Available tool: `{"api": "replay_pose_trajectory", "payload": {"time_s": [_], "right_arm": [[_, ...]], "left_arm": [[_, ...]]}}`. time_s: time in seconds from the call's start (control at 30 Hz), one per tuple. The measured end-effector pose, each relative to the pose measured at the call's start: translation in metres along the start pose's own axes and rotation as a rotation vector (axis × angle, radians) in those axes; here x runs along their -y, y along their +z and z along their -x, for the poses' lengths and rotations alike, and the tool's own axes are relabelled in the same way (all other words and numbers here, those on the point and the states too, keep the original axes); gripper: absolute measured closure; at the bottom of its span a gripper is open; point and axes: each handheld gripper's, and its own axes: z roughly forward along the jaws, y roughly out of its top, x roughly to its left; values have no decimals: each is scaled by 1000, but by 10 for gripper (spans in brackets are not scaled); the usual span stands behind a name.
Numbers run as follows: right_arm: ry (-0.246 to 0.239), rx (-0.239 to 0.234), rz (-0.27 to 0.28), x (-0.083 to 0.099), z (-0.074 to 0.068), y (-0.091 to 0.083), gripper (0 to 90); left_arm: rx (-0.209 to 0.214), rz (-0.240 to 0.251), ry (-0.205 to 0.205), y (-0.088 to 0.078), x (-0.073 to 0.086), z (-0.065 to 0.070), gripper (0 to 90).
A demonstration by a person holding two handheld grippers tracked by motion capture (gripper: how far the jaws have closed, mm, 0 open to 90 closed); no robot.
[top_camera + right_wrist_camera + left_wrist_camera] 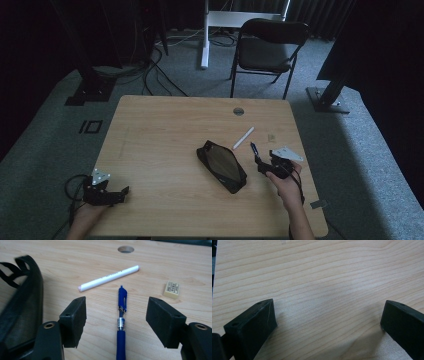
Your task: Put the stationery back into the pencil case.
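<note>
A blue pen point(121, 317) lies on the wooden table point(62, 255), pointing away between the jaws of my right gripper point(116, 305). The jaws stand open on either side and neither pad touches it. From above, the right gripper point(260, 162) sits just right of a black mesh pencil case point(221, 166), with the blue pen point(254, 148) at its tip. A white pen point(108, 278) lies slantwise beyond, and a small pale eraser point(171, 289) is off to the right. My left gripper point(121, 195) rests near the front left corner, open over bare wood point(329, 312).
The pencil case point(17, 305) lies close on the right gripper's left. A round cable hole point(238, 111) is near the table's far edge. A dark chair point(267, 47) stands on the carpet behind the table. The table's right edge point(305, 165) runs close to the right hand.
</note>
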Motion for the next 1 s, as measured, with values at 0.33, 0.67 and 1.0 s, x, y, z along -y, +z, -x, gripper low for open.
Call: {"api": "replay_pose_trajectory", "payload": {"time_s": [0.33, 0.67, 1.0], "right_arm": [[-5, 23, -68, 4, 9, 29, 359], [-24, 36, -120, 2, 16, 47, 445], [-56, 31, -169, 3, 14, 62, 527]], "left_arm": [[0, 0, 0, 0, 0, 0, 1], [0, 0, 0, 0, 0, 0, 1], [0, 0, 0, 0, 0, 0, 1]]}}
